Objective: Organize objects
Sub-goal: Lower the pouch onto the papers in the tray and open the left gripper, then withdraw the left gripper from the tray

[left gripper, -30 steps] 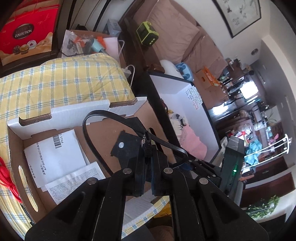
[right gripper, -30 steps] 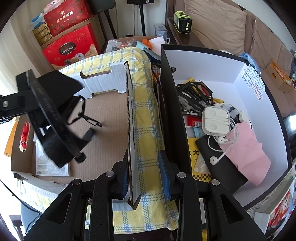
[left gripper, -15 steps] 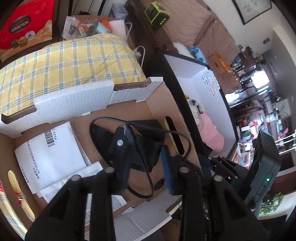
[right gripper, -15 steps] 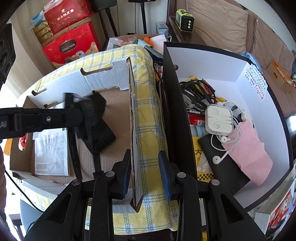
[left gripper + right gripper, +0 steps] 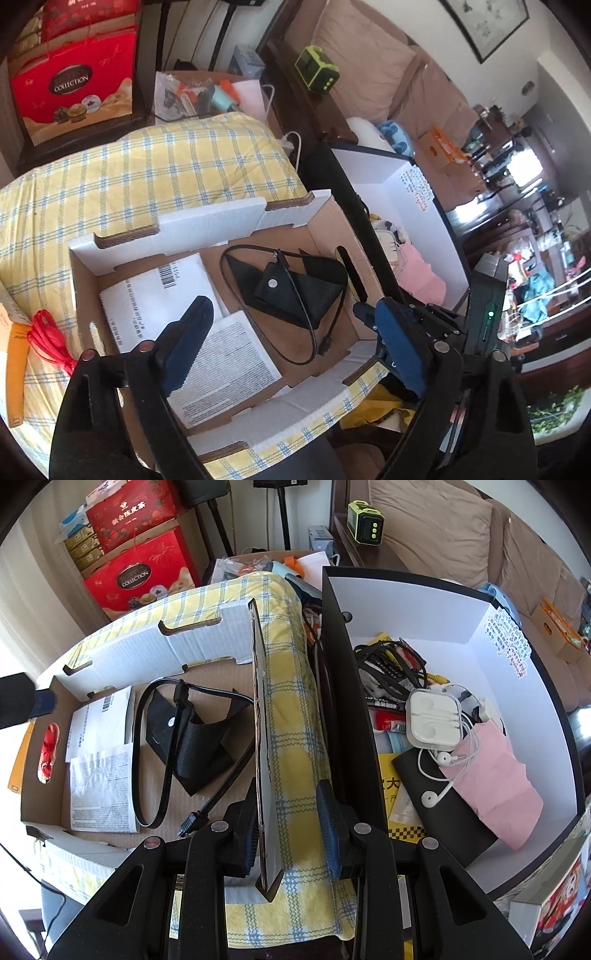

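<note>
A black pouch [image 5: 295, 291] with a black cable [image 5: 314, 343] looped round it lies on the floor of the open cardboard box [image 5: 207, 225]. My left gripper [image 5: 291, 317] hovers above it. Its jaws are opening wide, and nothing is between the pads. The right wrist view shows the same pouch [image 5: 195, 746] and cable [image 5: 162, 775], with one left fingertip [image 5: 42, 701] at the picture's left edge. My right gripper [image 5: 290, 830] is shut on the box's right wall [image 5: 264, 775], with the yellow checked cloth [image 5: 295, 738] against its right pad.
Printed papers [image 5: 159, 295] lie in the box's left half. A black box with a white inside [image 5: 424, 605] stands to the right, holding earphones [image 5: 434, 716], cables and a pink pouch [image 5: 495, 775]. A red cord [image 5: 48, 339] lies left; red gift boxes [image 5: 74, 88] stand behind.
My left gripper opened and let go of the pouch and cable, which dropped onto the box floor; the gripper then drew back upward. The right gripper kept still.
</note>
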